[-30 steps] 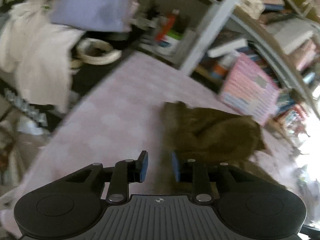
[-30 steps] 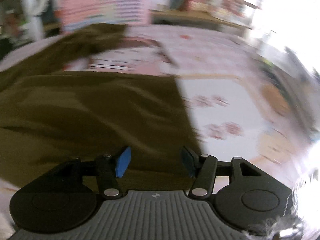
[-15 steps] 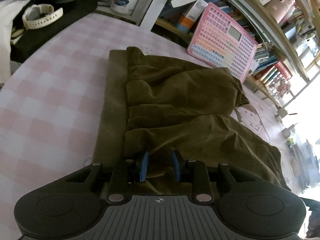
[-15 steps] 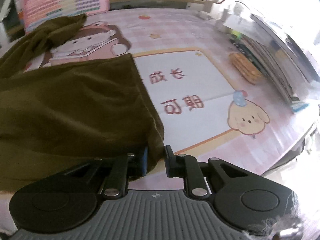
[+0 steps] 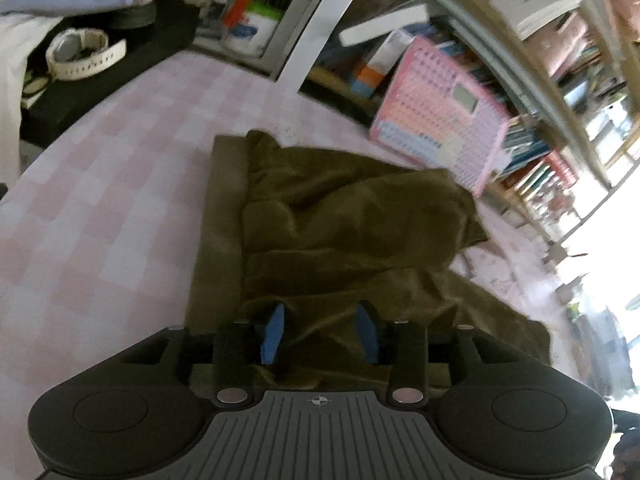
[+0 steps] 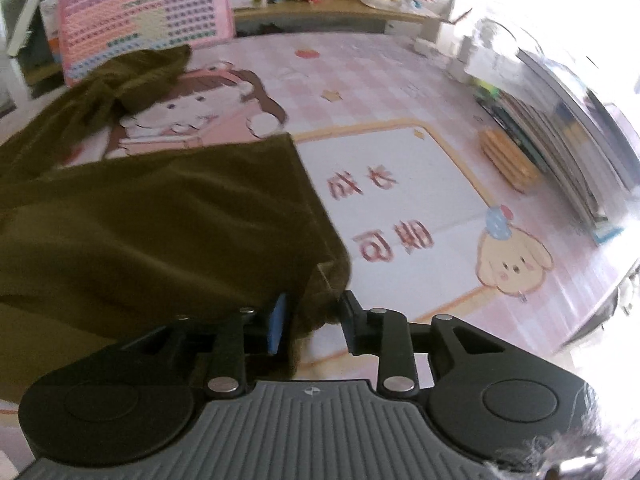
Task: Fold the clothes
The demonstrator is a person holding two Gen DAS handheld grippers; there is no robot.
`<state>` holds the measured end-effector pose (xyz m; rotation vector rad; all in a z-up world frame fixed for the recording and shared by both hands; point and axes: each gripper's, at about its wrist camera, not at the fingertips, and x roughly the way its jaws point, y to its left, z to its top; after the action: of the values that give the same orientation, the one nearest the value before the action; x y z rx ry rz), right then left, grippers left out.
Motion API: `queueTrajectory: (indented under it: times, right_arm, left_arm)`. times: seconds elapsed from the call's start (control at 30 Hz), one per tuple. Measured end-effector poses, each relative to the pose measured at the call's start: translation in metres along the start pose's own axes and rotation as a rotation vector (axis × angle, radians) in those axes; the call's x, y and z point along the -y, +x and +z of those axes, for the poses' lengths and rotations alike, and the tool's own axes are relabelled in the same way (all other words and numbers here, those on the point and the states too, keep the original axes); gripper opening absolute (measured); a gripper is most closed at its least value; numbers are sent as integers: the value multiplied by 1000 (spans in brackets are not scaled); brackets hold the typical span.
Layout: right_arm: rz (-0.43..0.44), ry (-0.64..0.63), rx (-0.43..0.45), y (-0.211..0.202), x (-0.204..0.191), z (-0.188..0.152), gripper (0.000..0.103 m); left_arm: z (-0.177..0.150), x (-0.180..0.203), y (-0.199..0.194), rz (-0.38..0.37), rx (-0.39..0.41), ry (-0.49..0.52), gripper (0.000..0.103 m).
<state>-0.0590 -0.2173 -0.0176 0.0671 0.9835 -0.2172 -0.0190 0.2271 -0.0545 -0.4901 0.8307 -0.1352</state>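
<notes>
Looking down my left gripper (image 5: 320, 330), I see its jaws just widened, parted over the garment (image 5: 344, 240), cloth between but unpinched. My right gripper (image 6: 314, 320) has also just eased apart; the garment's corner (image 6: 320, 300) bunches between its loose pads. The garment lies on the pink mat (image 6: 420, 184).

— What do we see carrying it all?
— We see a pink checked cartoon table mat (image 6: 400, 80); on it an olive-green garment (image 5: 340, 232), rumpled. A pink keyboard toy (image 6: 144, 12) stands at its far edge.
</notes>
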Motion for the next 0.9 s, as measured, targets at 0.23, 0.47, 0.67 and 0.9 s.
queueTrajectory:
  times: [0.23,0.47,0.67,0.9]
  right_arm:
    - [84,-36,14,4,-19,26,32]
    - [179,-68,23,24,-31,65,35]
    - [292,-104,25,46,-38,94,37]
    - [414,-149,20,69,-13,118,39]
  left_arm:
    - [2,6,0,6,41,-27,43]
    - [-3,23,-8,33,76,-50,44]
    - [-17,54,-6,82,79,-67,44]
    - [-36,115,4,158,105,-94,52]
